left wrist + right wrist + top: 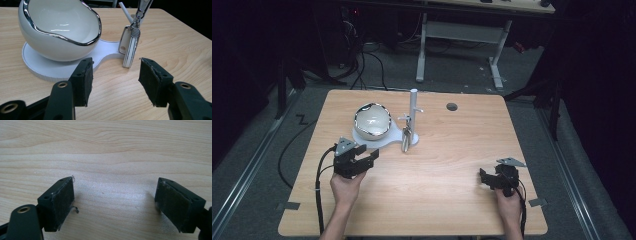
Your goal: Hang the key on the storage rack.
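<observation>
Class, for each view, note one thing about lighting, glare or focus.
High view: lit table, near-black surroundings. Left gripper view: glare streaks inside the white bowl, the near left gripper soft-edged. Right gripper view: even light, faint shadows under the open right gripper.

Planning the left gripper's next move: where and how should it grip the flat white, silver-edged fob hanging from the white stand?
Probably the white silver-edged fob by its lower half, pads on its two broad faces, approaching level from the open table side: it hangs upright, edge-on, free below its clip, with the open left gripper facing it.

a lab: dark room, cables (362,65) on carpeted floor, bare wooden table (447,165).
</observation>
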{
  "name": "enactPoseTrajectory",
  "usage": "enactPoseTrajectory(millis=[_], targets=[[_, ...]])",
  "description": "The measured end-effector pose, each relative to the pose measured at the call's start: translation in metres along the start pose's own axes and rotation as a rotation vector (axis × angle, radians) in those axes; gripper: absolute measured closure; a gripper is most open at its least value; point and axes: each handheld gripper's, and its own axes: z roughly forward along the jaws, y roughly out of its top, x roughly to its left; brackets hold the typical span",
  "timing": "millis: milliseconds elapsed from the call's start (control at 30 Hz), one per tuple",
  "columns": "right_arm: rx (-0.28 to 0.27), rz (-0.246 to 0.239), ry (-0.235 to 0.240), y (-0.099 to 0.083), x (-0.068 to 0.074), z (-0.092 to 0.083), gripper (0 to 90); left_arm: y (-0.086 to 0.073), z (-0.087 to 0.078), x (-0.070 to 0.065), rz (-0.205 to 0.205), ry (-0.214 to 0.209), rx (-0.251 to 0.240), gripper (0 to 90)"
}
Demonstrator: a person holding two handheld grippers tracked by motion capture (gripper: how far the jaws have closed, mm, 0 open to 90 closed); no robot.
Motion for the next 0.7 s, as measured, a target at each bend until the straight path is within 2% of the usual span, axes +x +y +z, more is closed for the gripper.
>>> enactPoseTrajectory(millis=[700], targets=[[0.000,0.001,-0.001,0.0000,0.0001,0.0000,16.1,-0.0107,-0.0035,0.0061,-0.018,0.023,0.009,44.8]])
